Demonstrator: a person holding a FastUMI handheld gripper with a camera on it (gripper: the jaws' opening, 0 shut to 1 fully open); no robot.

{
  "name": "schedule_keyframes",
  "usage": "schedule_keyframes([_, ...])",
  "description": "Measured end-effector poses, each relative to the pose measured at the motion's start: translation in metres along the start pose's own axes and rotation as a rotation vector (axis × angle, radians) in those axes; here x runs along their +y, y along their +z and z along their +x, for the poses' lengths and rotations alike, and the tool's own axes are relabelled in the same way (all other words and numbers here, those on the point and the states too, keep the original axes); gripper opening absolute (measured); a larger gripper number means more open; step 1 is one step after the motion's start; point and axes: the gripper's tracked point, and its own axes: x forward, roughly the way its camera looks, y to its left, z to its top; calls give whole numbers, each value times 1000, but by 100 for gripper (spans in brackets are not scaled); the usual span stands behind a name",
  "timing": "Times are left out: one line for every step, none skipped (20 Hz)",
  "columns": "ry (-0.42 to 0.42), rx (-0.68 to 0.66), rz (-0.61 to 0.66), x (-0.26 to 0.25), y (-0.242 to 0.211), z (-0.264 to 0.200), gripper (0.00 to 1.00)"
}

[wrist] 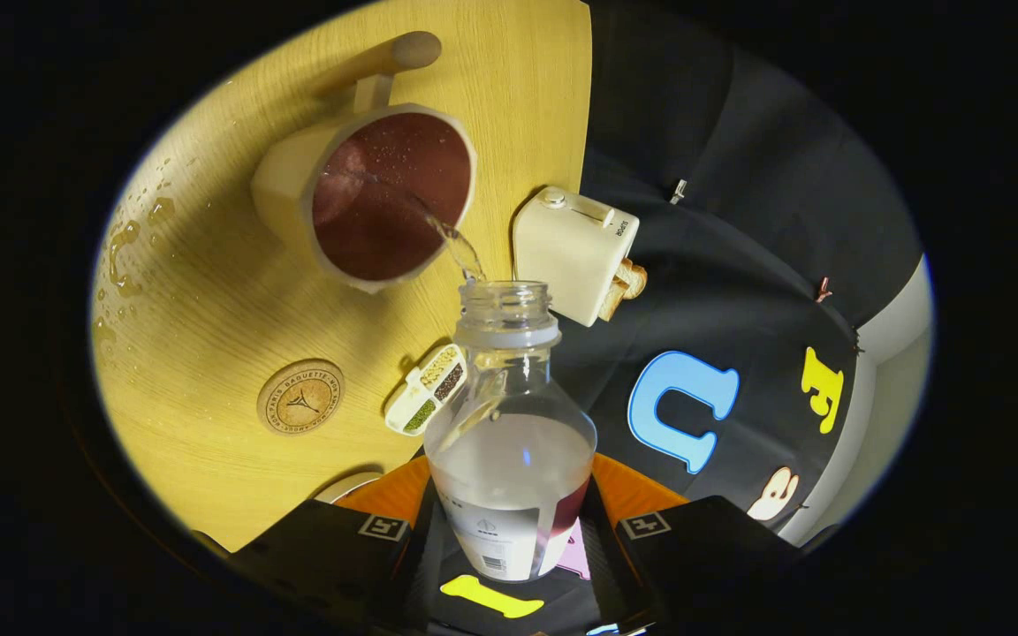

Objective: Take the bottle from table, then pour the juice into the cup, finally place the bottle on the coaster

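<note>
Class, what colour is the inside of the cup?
Dark reddish brown, seen best in the gripper view: cup, bottle held in the jaws.

We see a small white toaster (575,252) near the edge of the yellow wooden table (208,424), with a slice of toast (626,284) poking out of it. Close by lies a little white box (427,389) with seeds in three parts. We also see wet drops (125,256) spilled on the table.
</note>
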Motion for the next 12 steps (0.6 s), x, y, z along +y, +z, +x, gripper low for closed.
schedule_keyframes([-4,0,-6,-3,-2,0,71])
schedule_keyframes([-8,-3,-8,-5,-3,0,71])
schedule_keyframes([-10,-4,-10,-7,-5,-1,71])
schedule_keyframes([-15,-8,-19,-10,-5,1,71])
schedule_keyframes([-20,-12,-32,-14,-6,3,71])
schedule_keyframes([-20,-15,-47,-17,-6,3,71])
schedule_keyframes([-17,-20,-60,-18,-6,3,71])
schedule_keyframes([-21,-25,-74,-20,-5,3,71])
schedule_keyframes([-26,-28,-86,-23,-6,2,71])
schedule_keyframes([-28,-29,-91,-25,-7,2,71])
schedule_keyframes([-29,-29,-94,-26,-7,2,71])
schedule_keyframes([-30,-28,-98,-28,-7,4,71])
